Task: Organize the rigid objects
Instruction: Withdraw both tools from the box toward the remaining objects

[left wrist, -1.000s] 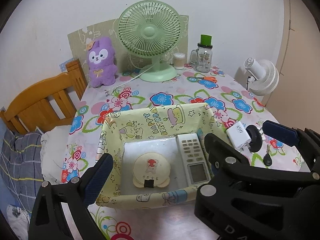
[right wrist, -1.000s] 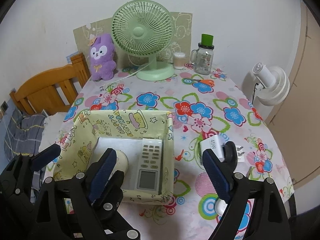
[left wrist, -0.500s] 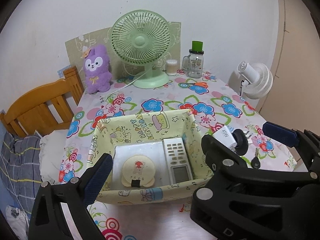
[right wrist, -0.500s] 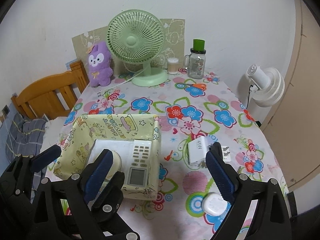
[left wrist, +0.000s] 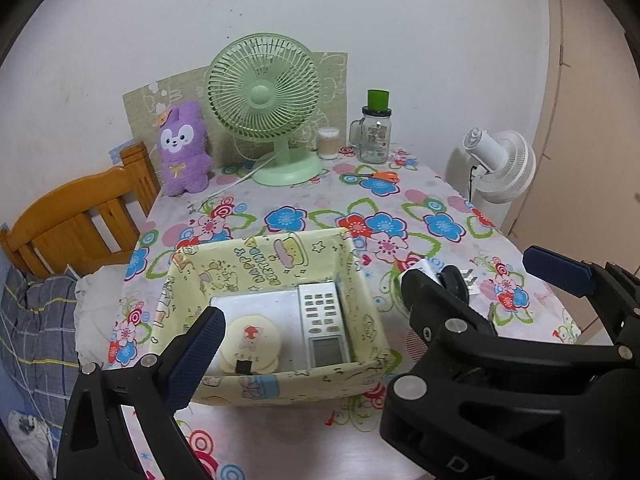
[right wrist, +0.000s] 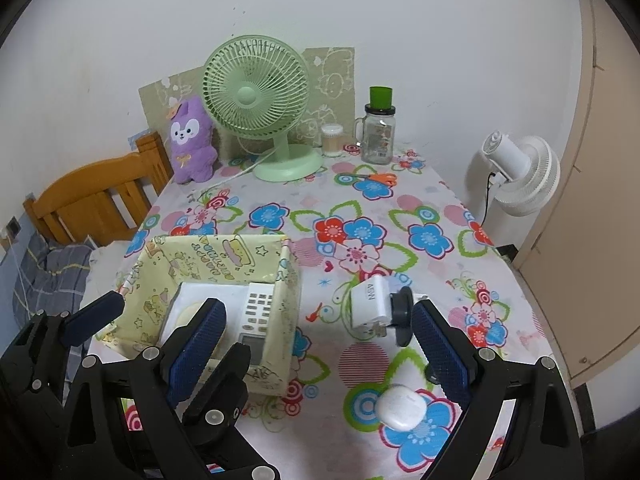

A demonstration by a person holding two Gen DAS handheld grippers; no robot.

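Note:
A yellow cartoon-print fabric basket (left wrist: 256, 256) stands on the flowered table. Inside it lie a white flat box (left wrist: 260, 304), a round cream disc with a bear (left wrist: 250, 340) and a white remote control (left wrist: 324, 320). My left gripper (left wrist: 376, 312) hovers open over the basket's near side, holding nothing. In the right wrist view, a white charger (right wrist: 370, 308) with a black round piece (right wrist: 402, 312) lies right of the basket (right wrist: 208, 256). A white earbud case (right wrist: 400, 406) sits nearer. My right gripper (right wrist: 318, 348) is open and empty above them.
At the back stand a green desk fan (left wrist: 264, 92), a purple plush (left wrist: 184, 148), a swab cup (left wrist: 328, 142) and a green-lidded jar (left wrist: 376, 132), with orange scissors (left wrist: 380, 176) in front. A wooden chair (left wrist: 80, 216) is left, a white fan (left wrist: 504, 164) right.
Both grippers have pulled back and up from the table, so the basket and charger look smaller. The earbud case has come into the right wrist view. Both stay open.

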